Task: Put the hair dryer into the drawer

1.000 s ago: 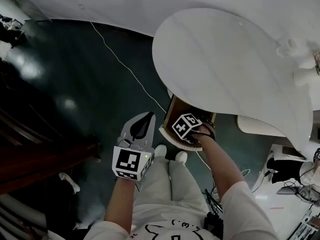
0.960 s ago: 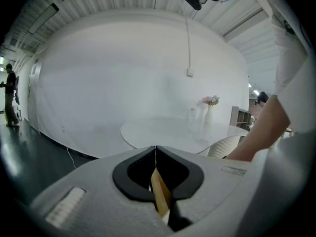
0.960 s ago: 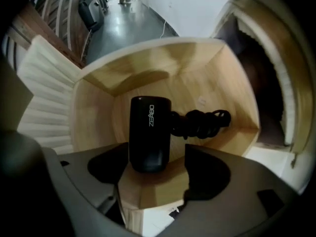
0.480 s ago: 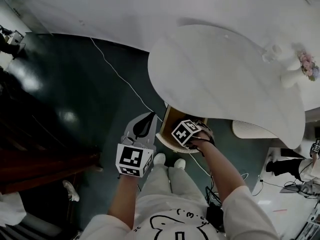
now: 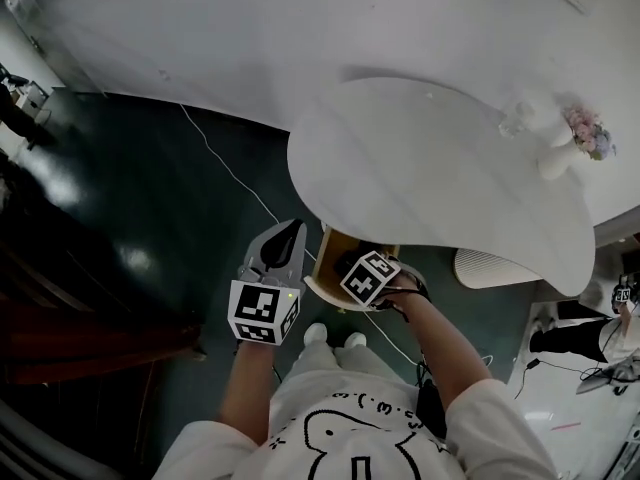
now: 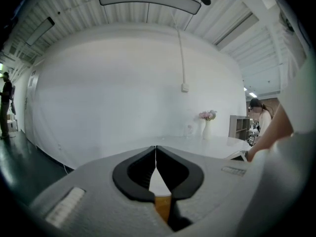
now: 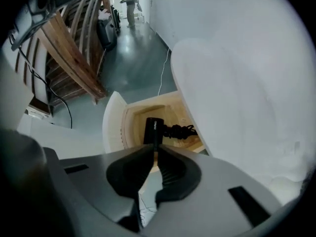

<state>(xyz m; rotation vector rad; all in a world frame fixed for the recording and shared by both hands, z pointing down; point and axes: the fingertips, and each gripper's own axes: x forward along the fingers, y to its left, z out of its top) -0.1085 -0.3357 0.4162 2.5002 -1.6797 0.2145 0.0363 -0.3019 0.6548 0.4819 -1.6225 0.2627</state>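
under the table edge: i see the drawer [image 7: 112, 122] pulled out, pale wood inside, with a rounded white front.
hair dryer [image 7: 152, 130]: black, lying flat on the drawer's bottom, its dark coiled cord [image 7: 180, 131] bunched just beside it on the table side.
right gripper [image 7: 155, 147]: pointing straight down above the drawer, clear of the hair dryer; its jaws have just been closing, and the tips meet with nothing between them.
left gripper [image 6: 156, 149]: held roughly level just left of the drawer in the head view; jaws tip to tip, nothing held.
table [image 5: 430, 178]: white, with a rounded top that is bare over most of its surface.
vase [image 5: 556, 158]: white, upright near the table's far right edge, with pink flowers [image 5: 583, 126] in it.
floor [image 5: 150, 188]: dark green and glossy, with patches of reflected light.
cable [image 5: 225, 163]: thin and white, running across the floor toward the drawer.
wall [image 5: 250, 28]: plain white behind the table.
room beyond: slanted wooden beams [image 7: 69, 53] stand across from the table, and a person [image 7: 131, 1] stands far down the corridor.
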